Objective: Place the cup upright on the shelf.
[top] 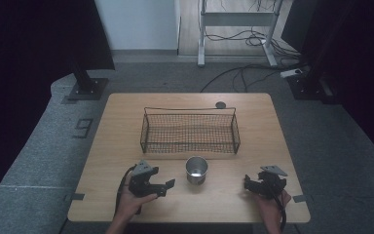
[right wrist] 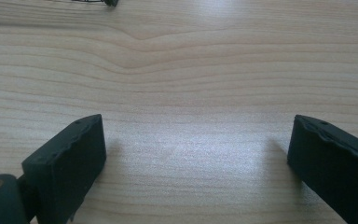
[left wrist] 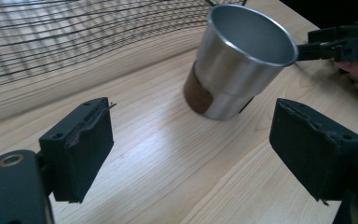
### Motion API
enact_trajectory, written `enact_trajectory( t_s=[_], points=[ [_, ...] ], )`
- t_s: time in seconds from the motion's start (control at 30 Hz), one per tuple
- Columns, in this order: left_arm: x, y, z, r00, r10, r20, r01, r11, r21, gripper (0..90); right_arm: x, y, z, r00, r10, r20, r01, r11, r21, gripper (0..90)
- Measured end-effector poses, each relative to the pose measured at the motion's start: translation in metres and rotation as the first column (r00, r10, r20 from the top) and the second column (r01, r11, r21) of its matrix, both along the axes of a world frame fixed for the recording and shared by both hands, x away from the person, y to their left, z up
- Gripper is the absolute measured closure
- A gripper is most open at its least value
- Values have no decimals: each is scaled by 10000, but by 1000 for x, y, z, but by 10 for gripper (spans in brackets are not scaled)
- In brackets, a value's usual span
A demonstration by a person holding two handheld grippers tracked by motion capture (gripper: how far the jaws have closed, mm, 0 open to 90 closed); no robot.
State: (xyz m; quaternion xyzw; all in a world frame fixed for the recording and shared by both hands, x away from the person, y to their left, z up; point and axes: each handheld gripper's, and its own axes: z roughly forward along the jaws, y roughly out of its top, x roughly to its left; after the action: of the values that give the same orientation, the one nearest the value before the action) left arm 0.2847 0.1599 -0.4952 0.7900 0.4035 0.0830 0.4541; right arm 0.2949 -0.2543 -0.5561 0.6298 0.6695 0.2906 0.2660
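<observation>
A steel cup (top: 196,169) stands upright on the wooden table (top: 126,126), just in front of a black wire basket (top: 190,130). My left gripper (top: 168,185) rests near the front edge, left of the cup, and points toward it with its jaws wide apart. In the left gripper view the cup (left wrist: 237,65) stands a short way beyond the open jaws of the left gripper (left wrist: 191,149), apart from them. My right gripper (top: 249,183) sits at the front right, open. In the right gripper view the right gripper (right wrist: 196,158) spans bare wood.
The basket has nothing in it. A small dark round disc (top: 220,105) lies by the far table edge. Beyond the table are grey floor, a desk frame (top: 236,29) and loose cables (top: 243,73).
</observation>
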Motion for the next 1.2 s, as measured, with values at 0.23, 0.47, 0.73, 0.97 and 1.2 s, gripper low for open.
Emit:
enact_trajectory(
  t_s=[0.23, 0.47, 0.73, 0.97, 1.2],
  points=[
    [1, -15, 2, 9996, -290, 31, 290, 9996, 68, 137, 0, 0, 0, 10000, -17, 17, 17, 10000, -1, 46],
    [4, -25, 3, 9992, -400, 66, 400, 9992, 57, 137, 0, 0, 0, 10000, -41, 17, 41, 10000, 8, 49],
    [5, -32, 6, 9991, -414, 95, 413, 9991, 9, 130, 0, 0, 0, 10000, -40, 16, 40, 10000, 10, 49],
    [8, -42, 6, 9985, -543, 82, 542, 9985, 64, 116, 0, 0, 0, 10000, -34, 19, 34, 10000, 21, 52],
    [10, -52, 4, 9980, -632, 66, 630, 9977, 236, 104, 0, 0, 0, 10000, -41, 22, 41, 10000, 19, 53]
  ],
)
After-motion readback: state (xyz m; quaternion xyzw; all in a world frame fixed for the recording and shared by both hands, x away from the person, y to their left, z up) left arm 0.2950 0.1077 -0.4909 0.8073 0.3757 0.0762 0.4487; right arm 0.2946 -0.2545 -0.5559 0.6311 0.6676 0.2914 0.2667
